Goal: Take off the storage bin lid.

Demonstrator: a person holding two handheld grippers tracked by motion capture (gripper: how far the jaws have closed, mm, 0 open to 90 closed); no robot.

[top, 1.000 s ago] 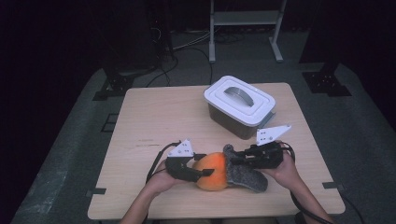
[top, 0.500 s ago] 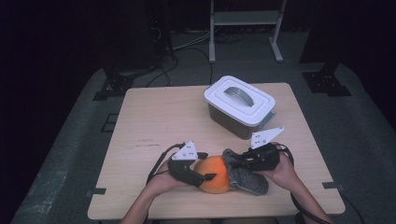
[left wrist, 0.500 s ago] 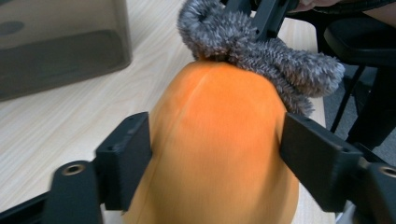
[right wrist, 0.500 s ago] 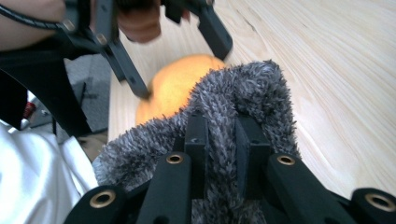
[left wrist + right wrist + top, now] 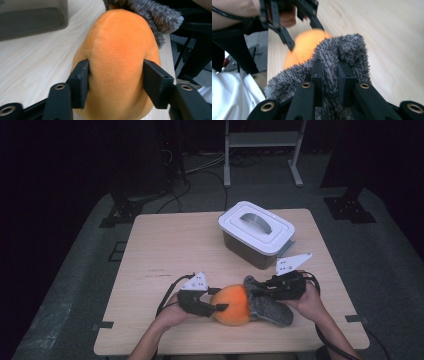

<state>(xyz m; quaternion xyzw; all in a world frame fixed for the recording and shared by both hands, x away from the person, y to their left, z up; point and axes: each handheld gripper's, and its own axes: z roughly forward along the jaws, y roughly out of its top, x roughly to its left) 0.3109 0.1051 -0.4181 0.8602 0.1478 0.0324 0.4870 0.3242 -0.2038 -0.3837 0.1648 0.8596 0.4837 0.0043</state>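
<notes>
An orange plush ball [image 5: 233, 304] with a grey fuzzy cover [image 5: 266, 304] lies near the table's front edge. My left gripper [image 5: 224, 307] is shut on the orange plush [image 5: 120, 62], one pad on each side of it. My right gripper [image 5: 261, 291] pinches a fold of the grey fuzzy fabric [image 5: 342, 57] between its nearly closed pads. In the right gripper view the orange plush [image 5: 305, 47] shows beyond the grey fabric, with the left gripper [image 5: 292, 37] on it.
A white-lidded dark bin [image 5: 256, 233] with a handle stands at the table's back right, just behind my right hand. The wooden table [image 5: 170, 250] spreads bare to the left and behind. Cables and a metal stand lie on the floor beyond.
Both grippers and the plush have shifted slightly forward and down on the table; the grey cover has been drawn a little further right off the orange ball.
</notes>
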